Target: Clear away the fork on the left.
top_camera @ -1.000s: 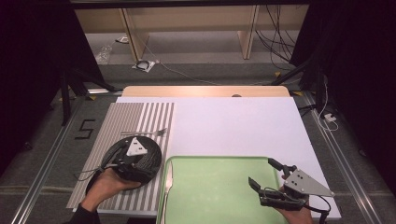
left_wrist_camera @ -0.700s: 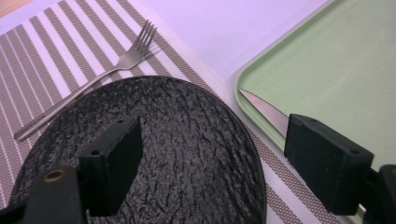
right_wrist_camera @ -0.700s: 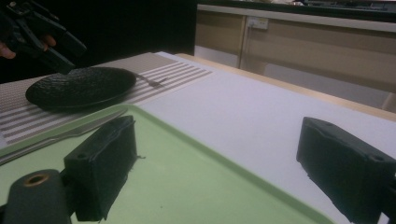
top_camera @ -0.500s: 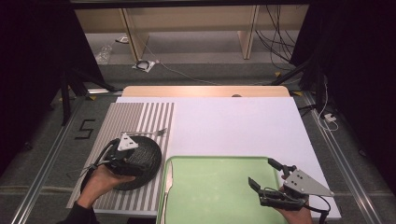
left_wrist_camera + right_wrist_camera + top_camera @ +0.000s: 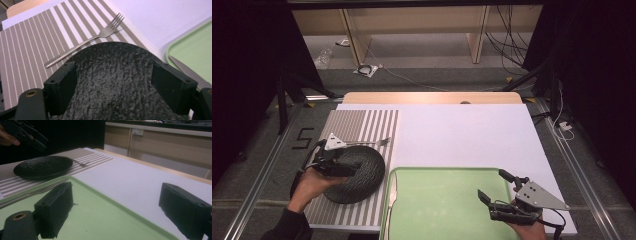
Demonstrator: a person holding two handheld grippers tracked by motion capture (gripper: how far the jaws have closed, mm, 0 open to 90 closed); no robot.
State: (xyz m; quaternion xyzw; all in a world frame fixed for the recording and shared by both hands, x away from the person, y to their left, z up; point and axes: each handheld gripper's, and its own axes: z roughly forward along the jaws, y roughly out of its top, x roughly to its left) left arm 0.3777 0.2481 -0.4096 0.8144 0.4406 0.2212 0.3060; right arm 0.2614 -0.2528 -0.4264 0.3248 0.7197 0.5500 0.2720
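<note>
A black textured plate (image 5: 362, 180) lies on the striped placemat (image 5: 357, 122) at the left. My left gripper (image 5: 343, 162) hovers over the plate's near-left part, its jaws spread wide above the plate (image 5: 115, 65) and touching nothing. A metal fork (image 5: 373, 143) (image 5: 87, 41) rests on the placemat just past the plate's far rim. My right gripper (image 5: 493, 184) (image 5: 117, 205) is open above the right part of the green tray (image 5: 442, 200), with nothing between its jaws.
A table knife (image 5: 392, 192) (image 5: 32, 192) lies along the tray's left edge, next to the plate. A white sheet (image 5: 462, 135) covers the table's middle and right. The table's near edge runs just below the tray.
My left gripper has drawn back to the left over the plate, showing more of the fork. The right gripper has stayed where it was.
</note>
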